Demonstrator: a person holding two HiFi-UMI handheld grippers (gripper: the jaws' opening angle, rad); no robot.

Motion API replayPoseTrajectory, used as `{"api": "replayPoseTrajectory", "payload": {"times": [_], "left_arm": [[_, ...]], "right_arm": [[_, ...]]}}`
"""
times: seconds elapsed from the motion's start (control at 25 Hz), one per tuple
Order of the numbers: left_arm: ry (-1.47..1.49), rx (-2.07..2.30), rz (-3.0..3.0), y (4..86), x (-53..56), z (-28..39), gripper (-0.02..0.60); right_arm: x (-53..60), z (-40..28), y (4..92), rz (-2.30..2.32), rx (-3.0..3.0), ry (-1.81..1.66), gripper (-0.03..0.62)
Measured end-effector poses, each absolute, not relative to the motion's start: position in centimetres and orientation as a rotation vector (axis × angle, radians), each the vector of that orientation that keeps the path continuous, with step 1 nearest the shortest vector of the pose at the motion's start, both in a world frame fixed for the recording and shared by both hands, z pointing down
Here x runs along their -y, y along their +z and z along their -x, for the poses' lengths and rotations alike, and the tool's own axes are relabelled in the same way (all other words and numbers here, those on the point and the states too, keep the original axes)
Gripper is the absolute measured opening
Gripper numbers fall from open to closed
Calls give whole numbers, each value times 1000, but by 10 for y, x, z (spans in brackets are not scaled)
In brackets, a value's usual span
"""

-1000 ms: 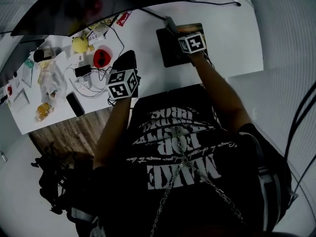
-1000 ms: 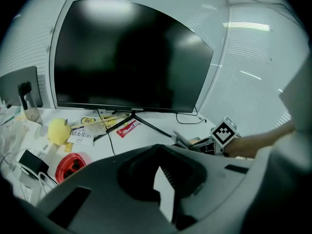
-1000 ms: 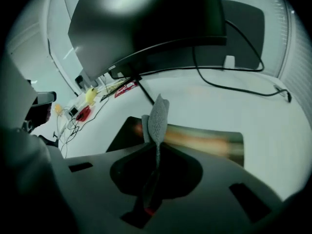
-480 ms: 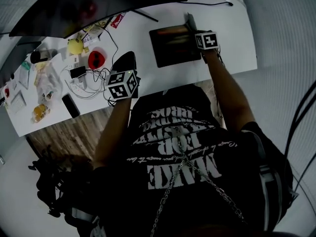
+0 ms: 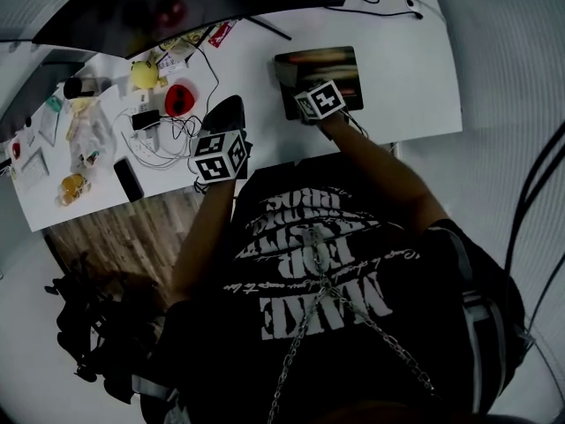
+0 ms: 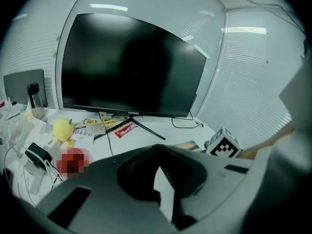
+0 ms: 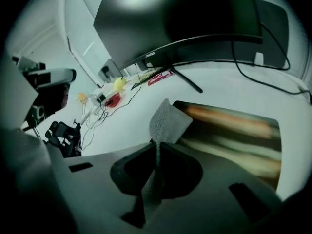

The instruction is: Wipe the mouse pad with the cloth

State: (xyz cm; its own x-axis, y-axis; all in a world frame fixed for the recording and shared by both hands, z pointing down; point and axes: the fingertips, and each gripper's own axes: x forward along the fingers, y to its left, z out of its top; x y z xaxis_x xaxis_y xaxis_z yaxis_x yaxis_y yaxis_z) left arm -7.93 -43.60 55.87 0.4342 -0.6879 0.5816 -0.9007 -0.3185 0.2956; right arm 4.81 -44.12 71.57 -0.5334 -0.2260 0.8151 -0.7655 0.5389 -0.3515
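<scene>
The right tongs (image 7: pixel 158 144) are pinched tight on a grey mesh cloth (image 7: pixel 166 121). Its free flap sticks out past the tips at the near left edge of the dark mouse pad (image 7: pixel 234 135), which lies flat on the white tabletop (image 5: pixel 415 87).

The left tongs (image 6: pixel 156 149) are closed on nothing. They hang near the tangle of cables (image 5: pixel 168 135), well apart from the pad.

To wipe well, the flap probably needs laying down flat on the pad, so that the cloth does the rubbing and not the hard tips. Overlapping strokes from edge to edge would cover the far corners. Nothing pins the pad, so light pressure seems wise, or the idle left tongs could steady a corner.
</scene>
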Motion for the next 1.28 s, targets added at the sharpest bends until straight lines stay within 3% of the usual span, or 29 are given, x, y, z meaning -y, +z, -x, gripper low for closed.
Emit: {"api": "replayPoseTrajectory", "payload": {"times": [0.16, 0.44, 0.56, 0.72, 1.04, 1.28], "left_arm": [[474, 1347, -2090, 560, 430, 89, 5], [460, 1332, -2097, 556, 427, 90, 5], [458, 1322, -2095, 558, 425, 90, 5], [456, 1309, -2092, 559, 423, 89, 5], [502, 1246, -2118, 571, 413, 81, 5], [528, 1231, -2099, 583, 412, 83, 5]], "right_arm": [[442, -66, 728, -823, 2004, 899, 17], [458, -217, 726, -1175, 1868, 889, 17], [463, -241, 727, -1206, 1846, 895, 17], [459, -228, 720, -1193, 1814, 917, 17], [401, -57, 713, -790, 2068, 1003, 17], [392, -82, 719, -834, 2041, 963, 17]]}}
